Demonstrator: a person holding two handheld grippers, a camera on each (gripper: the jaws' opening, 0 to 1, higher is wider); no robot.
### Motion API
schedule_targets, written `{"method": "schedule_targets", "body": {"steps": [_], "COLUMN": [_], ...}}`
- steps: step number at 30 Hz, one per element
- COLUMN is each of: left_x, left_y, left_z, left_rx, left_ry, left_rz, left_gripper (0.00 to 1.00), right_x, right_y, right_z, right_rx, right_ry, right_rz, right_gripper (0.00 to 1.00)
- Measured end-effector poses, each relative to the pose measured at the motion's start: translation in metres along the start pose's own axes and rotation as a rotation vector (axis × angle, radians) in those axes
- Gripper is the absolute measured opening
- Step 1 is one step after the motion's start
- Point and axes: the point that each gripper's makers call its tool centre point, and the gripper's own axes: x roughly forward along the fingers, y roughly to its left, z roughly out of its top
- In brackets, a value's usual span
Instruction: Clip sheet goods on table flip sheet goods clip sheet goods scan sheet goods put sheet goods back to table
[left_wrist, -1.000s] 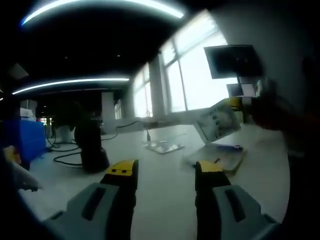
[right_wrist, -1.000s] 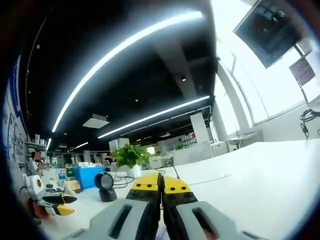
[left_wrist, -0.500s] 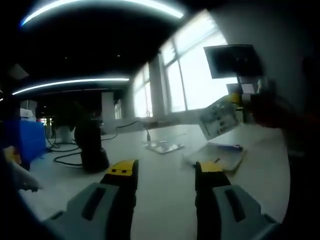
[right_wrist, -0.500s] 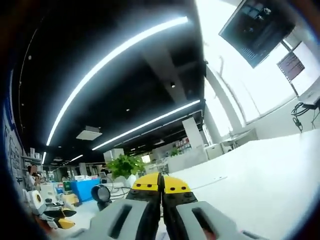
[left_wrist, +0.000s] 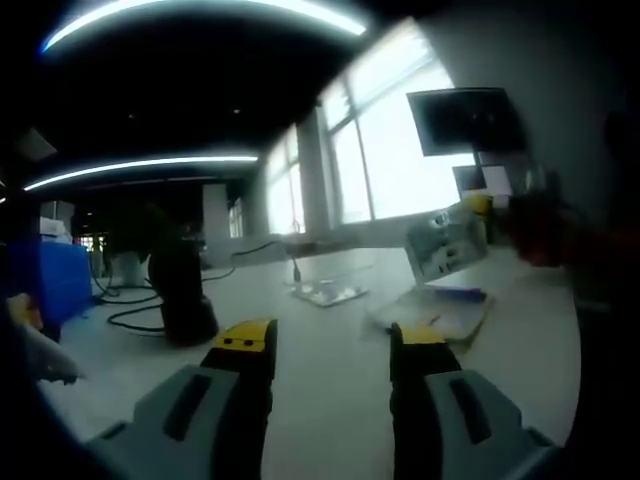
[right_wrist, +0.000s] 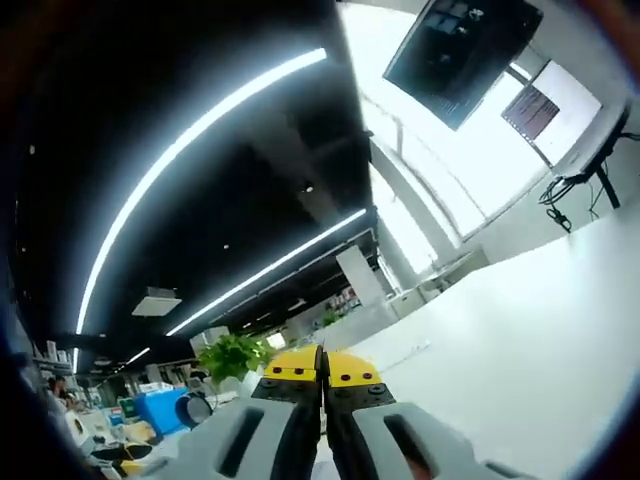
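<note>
Seemingly the scan step is in hand. In the left gripper view the right gripper (left_wrist: 478, 203) comes in from the right, blurred, holding a sheet (left_wrist: 446, 243) up in the air above the table (left_wrist: 330, 350). In the right gripper view that gripper's (right_wrist: 322, 362) yellow tips are pressed together with no gap; the sheet itself is hidden there, but the closed tips fit a grip on it.

The left gripper (left_wrist: 330, 340) hangs low over the table with its jaws well apart and nothing between them.

A dark scanner (left_wrist: 180, 290) on a stand sits on the table to the left of the left gripper, well apart from the lifted sheet. A stack (left_wrist: 440, 312) of more flat goods lies on the table just below the lifted sheet.

Next, I judge, the sheet's printed face must be turned toward the scanner and brought nearer, then laid back on the table.

Which face of the sheet carries a code cannot be told; the print is too small and smeared. The right gripper's body is lost in dark blur.
</note>
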Motion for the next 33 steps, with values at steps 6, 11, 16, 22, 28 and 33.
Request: {"method": "schedule_targets", "body": {"steps": [6,11,16,22,28,33], "left_x": [0.000,0.000,0.000,0.000,0.001,0.001], "left_y": [0.000,0.000,0.000,0.000,0.000,-0.001], "left_z": [0.000,-0.001,-0.001,-0.001,-0.002,-0.002], "left_rx": [0.002,0.003,0.004,0.005,0.006,0.009], "left_ry": [0.002,0.004,0.005,0.005,0.009,0.011], "left_rz": [0.003,0.003,0.003,0.003,0.001,0.003], "left_gripper": [0.38,0.38,0.38,0.38,0.38,0.37], "right_x": [-0.007,-0.013,-0.018,-0.024,-0.032,-0.035], "right_y": [-0.028,-0.045,-0.054,-0.063,-0.076,-0.081], "right_z": [0.004,0.000,-0.007,-0.006,-0.012,-0.016], "right_rx": [0.050,0.077,0.105,0.092,0.191,0.242], "right_ry": [-0.037,-0.043,-0.042,-0.052,-0.042,-0.034], "right_rz": [-0.098,-0.155,-0.180,-0.216,-0.264,-0.283], "right_gripper": [0.00,0.00,0.00,0.00,0.00,0.00]}}
